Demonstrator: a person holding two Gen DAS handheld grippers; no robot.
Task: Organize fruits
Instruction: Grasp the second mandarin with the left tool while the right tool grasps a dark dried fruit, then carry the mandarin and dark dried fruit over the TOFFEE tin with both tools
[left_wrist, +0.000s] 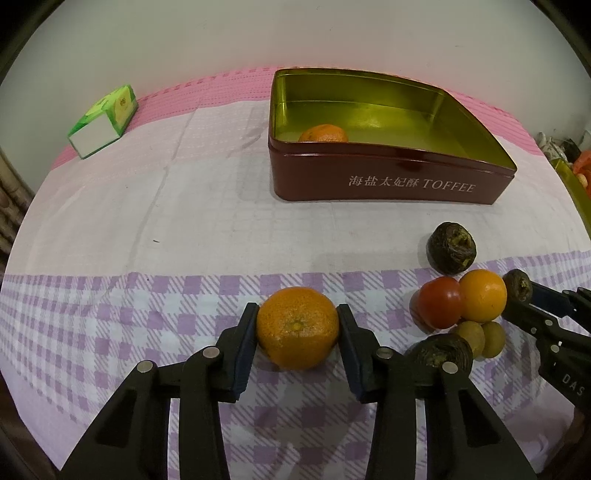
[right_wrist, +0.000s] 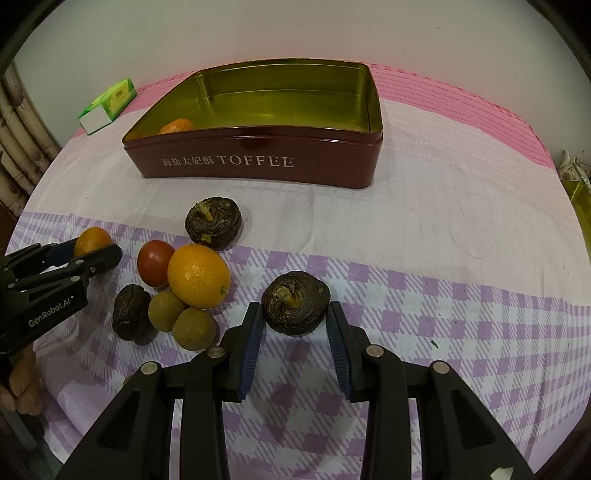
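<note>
My left gripper (left_wrist: 297, 309) is shut on an orange mandarin (left_wrist: 297, 332) that rests on the checked cloth, a pad against each side. In the right wrist view, my right gripper (right_wrist: 294, 306) is shut on a dark wrinkled round fruit (right_wrist: 295, 301) on the cloth. A dark red toffee tin (left_wrist: 388, 181) (right_wrist: 258, 162) with a gold inside stands beyond and holds one mandarin (left_wrist: 323, 133) in its left corner. Between the grippers lie a tomato (right_wrist: 155, 262), a smooth orange fruit (right_wrist: 198, 275), two small tan fruits (right_wrist: 166, 310) and two more dark fruits (right_wrist: 213, 223).
A green tissue pack (left_wrist: 103, 120) lies at the far left of the table. The cloth's pink edge runs behind the tin against a white wall. A gold container (left_wrist: 576, 188) shows at the far right edge. A person's hand (right_wrist: 22, 384) holds the left gripper's handle.
</note>
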